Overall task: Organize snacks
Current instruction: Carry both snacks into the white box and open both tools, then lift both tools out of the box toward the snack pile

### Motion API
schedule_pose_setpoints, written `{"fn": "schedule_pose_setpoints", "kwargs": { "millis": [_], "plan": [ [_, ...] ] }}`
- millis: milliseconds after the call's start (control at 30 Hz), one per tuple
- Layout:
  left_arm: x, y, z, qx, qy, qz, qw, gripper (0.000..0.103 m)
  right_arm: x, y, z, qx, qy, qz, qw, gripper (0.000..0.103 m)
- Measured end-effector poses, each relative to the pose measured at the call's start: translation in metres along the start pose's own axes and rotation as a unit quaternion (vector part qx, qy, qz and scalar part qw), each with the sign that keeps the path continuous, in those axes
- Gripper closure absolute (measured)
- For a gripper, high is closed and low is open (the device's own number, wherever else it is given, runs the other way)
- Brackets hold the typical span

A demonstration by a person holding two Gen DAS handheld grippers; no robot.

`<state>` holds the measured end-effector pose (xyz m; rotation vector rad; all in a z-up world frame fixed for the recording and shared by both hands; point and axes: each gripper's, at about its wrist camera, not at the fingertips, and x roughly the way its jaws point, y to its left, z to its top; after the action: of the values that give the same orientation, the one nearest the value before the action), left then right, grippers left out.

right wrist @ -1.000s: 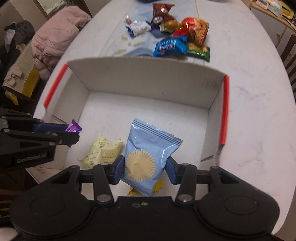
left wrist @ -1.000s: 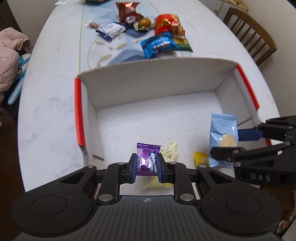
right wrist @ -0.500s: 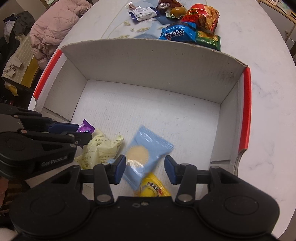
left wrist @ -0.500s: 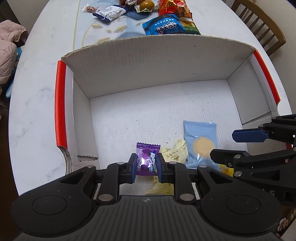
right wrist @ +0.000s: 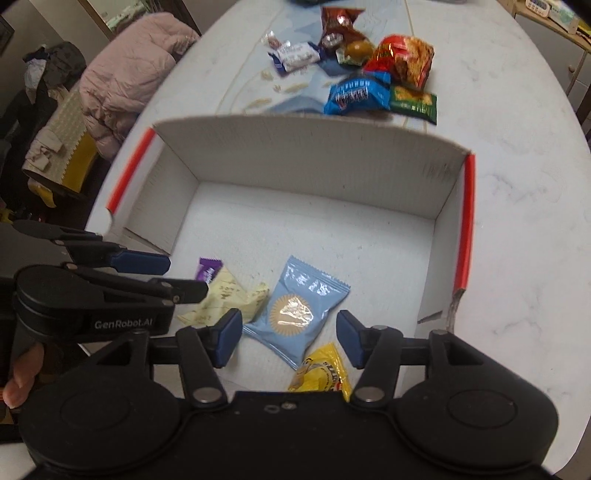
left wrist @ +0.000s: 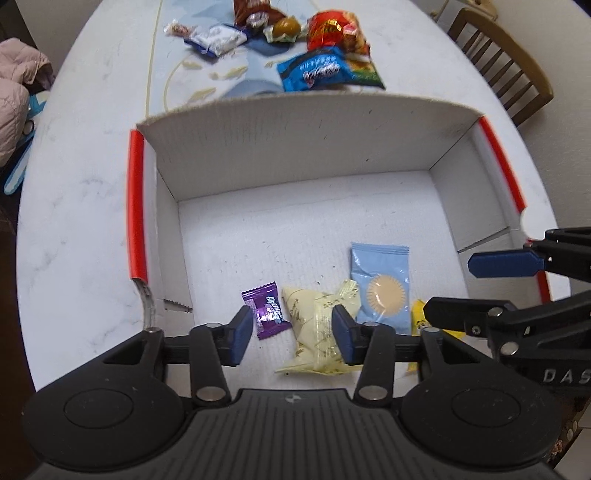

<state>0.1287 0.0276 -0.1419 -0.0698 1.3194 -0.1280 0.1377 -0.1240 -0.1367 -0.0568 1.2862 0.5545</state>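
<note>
While both of my grippers hang over the white box (left wrist: 332, 155), their jaws are opening and no pad presses on a snack. My left gripper (left wrist: 291, 328) is above the near part of the box floor. The purple candy (left wrist: 266, 309) lies on that floor just beside my left blue pad, free of it, and the pale yellow wrapper (left wrist: 319, 325) lies next to the candy, partly behind my other pad. My right gripper (right wrist: 290, 338) is also above the near part of the box. The light blue packet (right wrist: 295, 310) lies flat on the floor between its spread fingers, and I cannot see either finger touching it. A yellow packet (right wrist: 325, 373) lies at the near edge of the box, partly under the light blue packet.

Beyond the far wall of the box, more snacks lie on the white table (left wrist: 85, 192): a blue bag (left wrist: 314, 72) closest to the wall, a red bag (left wrist: 332, 31) behind it, a green packet (right wrist: 413, 101) beside the blue bag, and a white wrapped sweet (left wrist: 218, 38) further left. A pink jacket (right wrist: 133, 81) lies beyond the left side of the box, off the table edge.
</note>
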Motion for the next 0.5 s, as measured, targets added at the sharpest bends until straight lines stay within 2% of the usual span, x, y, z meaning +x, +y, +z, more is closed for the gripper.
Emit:
{"fn": "schedule_pose_setpoints", "kwargs": {
  "millis": [133, 267, 367, 500],
  "plan": [
    [-0.02, 0.005, 0.0, -0.005, -0.016, -0.009, 0.9998, 0.052, -0.018, 0.0, 0.002, 0.002, -0.022, 0.005, 1.0, 0.04],
    [-0.043, 0.013, 0.0, -0.014, -0.038, -0.015, 0.9991, 0.047, -0.037, 0.001, 0.006, 0.002, -0.044, 0.012, 0.999, 0.039],
    [-0.061, 0.017, 0.001, -0.017, -0.056, -0.02, 0.9981, 0.042, -0.051, 0.002, 0.009, 0.002, -0.062, 0.015, 0.998, 0.035],
    [-0.087, 0.021, 0.004, -0.015, -0.093, -0.005, 0.9955, 0.041, -0.07, 0.005, 0.016, 0.001, -0.085, 0.021, 0.996, 0.028]
  ]
}}
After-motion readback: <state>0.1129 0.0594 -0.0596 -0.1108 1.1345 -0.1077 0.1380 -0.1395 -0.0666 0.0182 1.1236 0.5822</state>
